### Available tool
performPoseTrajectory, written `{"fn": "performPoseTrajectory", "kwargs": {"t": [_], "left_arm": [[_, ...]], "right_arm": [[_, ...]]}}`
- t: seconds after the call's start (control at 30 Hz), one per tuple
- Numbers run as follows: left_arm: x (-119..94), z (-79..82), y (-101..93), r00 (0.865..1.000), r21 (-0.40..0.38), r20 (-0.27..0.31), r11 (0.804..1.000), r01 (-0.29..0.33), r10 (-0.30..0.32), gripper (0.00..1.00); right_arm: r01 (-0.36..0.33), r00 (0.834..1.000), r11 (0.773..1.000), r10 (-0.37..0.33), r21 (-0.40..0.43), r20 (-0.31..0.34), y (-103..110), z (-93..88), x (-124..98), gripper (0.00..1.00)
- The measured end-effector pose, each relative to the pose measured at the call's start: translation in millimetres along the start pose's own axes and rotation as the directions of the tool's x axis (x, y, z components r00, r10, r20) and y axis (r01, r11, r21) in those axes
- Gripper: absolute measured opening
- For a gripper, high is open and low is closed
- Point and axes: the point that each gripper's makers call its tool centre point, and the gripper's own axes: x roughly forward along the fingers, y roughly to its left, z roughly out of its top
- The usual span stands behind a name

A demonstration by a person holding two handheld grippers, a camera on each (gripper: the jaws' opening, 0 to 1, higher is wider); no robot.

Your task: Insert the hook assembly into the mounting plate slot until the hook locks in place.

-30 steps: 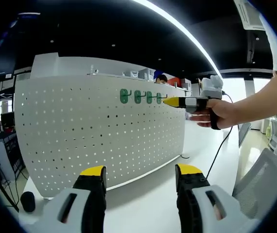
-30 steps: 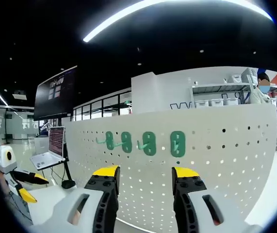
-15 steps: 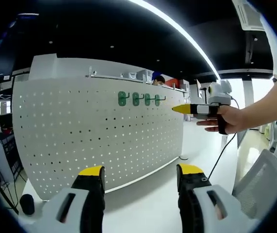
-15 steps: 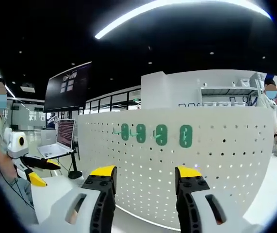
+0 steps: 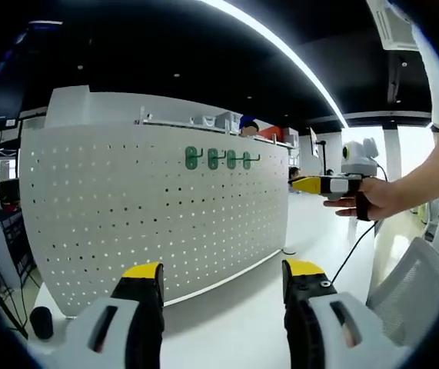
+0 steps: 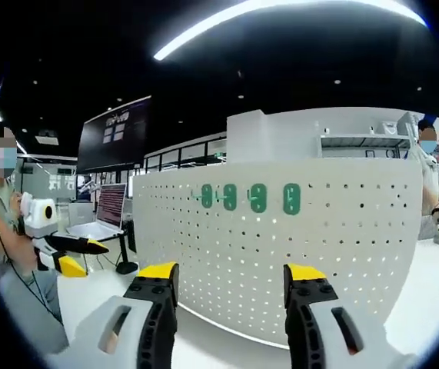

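White curved pegboard mounting plate [image 5: 157, 207], upright on the white table [image 5: 234, 323]; four green hooks [image 5: 216, 159] seated in a row near its top edge, also visible in the right gripper view [image 6: 258, 197]. Right gripper [image 5: 305, 184], jaws apart and empty, has drawn well back from the hook row since a second ago, when its tips sat just beside the last hook. Left gripper [image 5: 221, 270], jaws apart and empty, holds low before the plate; insertion appears complete.

four hooks [image 6: 250, 197] in a row on pegboard [image 6: 281, 254], upright on table [image 5: 242, 323]
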Motion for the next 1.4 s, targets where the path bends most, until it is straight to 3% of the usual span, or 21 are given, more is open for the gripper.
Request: {"fn": "performPoseTrajectory", "kwargs": {"t": [0.6, 1.4], "left_arm": [[-8.3, 2.2, -3.2, 1.000, 0.018, 0.015, 1.000, -0.014, 0.014, 0.70], [-23.9, -12.6, -6.1, 0.999, -0.012, 0.001, 0.999, -0.036, 0.036, 0.75]], "right_arm": [[0.034, 0.999, 0.999, -0.035, 0.023, 0.005, 4.4, -14.2, -33.6, 0.59], [0.080, 0.997, 0.995, -0.078, 0.052, -0.027, 3.1, -36.6, -69.5, 0.62]]}}
